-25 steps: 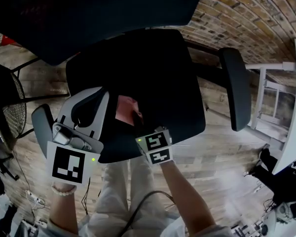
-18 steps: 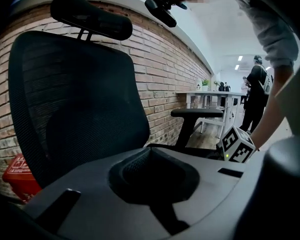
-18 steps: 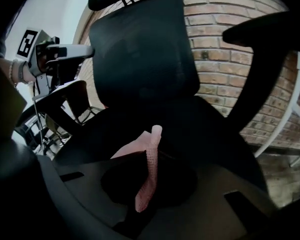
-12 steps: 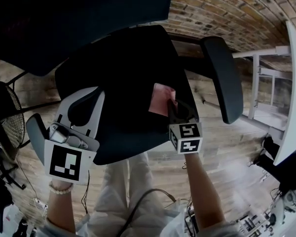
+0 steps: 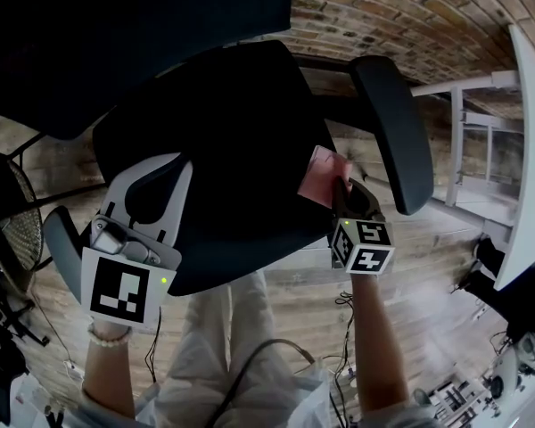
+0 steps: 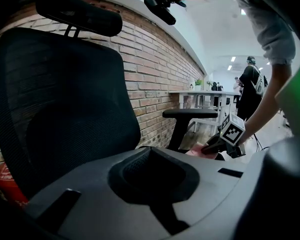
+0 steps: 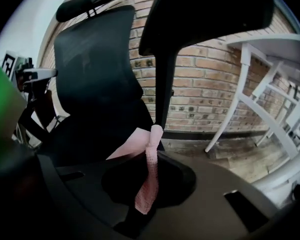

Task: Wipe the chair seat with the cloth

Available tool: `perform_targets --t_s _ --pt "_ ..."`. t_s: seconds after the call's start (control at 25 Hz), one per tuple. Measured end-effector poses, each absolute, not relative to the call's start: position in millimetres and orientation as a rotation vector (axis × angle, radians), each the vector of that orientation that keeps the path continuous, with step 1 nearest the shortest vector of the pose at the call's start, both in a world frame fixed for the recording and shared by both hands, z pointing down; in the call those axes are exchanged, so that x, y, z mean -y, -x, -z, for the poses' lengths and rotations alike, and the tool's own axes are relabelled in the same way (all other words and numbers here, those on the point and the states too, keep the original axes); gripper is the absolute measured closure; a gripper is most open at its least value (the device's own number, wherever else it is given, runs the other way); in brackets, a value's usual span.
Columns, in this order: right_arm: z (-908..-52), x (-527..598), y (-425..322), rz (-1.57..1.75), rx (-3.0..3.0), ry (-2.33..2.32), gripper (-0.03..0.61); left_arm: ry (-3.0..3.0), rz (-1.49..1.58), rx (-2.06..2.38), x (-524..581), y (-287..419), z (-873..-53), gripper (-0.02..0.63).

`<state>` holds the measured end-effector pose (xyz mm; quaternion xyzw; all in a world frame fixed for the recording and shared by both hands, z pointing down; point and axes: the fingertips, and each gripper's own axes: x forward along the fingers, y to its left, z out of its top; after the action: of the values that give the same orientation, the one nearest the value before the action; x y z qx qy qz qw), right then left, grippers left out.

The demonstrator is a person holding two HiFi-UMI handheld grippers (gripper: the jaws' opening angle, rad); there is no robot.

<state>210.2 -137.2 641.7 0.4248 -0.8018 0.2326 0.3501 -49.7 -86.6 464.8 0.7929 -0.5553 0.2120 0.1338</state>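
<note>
The black chair seat (image 5: 223,132) fills the middle of the head view. A pink cloth (image 5: 323,175) lies on the seat's right edge, close to the right armrest (image 5: 388,132). My right gripper (image 5: 339,187) is shut on that cloth; in the right gripper view the cloth (image 7: 148,184) runs up through the pinched jaws of the right gripper (image 7: 154,133) and spreads onto the seat. My left gripper (image 5: 160,162) hovers over the seat's front left, jaws together, holding nothing. The left gripper view shows the left gripper (image 6: 147,153), with the right gripper (image 6: 217,145) and cloth (image 6: 196,152) beyond it.
The mesh backrest (image 5: 116,25) rises behind the seat, with a brick wall (image 5: 383,16) beyond. A white table frame (image 5: 455,150) stands right of the armrest. A fan (image 5: 4,221) and the left armrest (image 5: 61,243) are at the left. People stand far off (image 6: 250,89).
My right gripper has dragged the pink cloth from the seat's front middle across to its right edge near the armrest. The left gripper has barely moved.
</note>
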Motion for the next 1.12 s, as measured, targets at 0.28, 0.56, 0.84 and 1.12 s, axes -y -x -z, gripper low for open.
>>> perform_targets --t_s 0.28,0.56,0.84,1.12 --pt "-649 105 -196 -0.778 2.084 -1.157 0.524 -2.301 -0.614 1.62 82 51 -464 0.595" --pt "-659 43 -157 -0.894 2.1 -1.093 0.524 -2.316 -0.622 1.61 74 52 -464 0.595" --pt "-663 -30 -100 -0.908 2.168 -0.833 0.524 -2.327 -0.622 1.599 67 54 -467 0.595" --pt "-655 -109 -33 -0.847 2.246 -0.479 0.525 -2.332 -0.62 1.598 56 56 -467 0.595"
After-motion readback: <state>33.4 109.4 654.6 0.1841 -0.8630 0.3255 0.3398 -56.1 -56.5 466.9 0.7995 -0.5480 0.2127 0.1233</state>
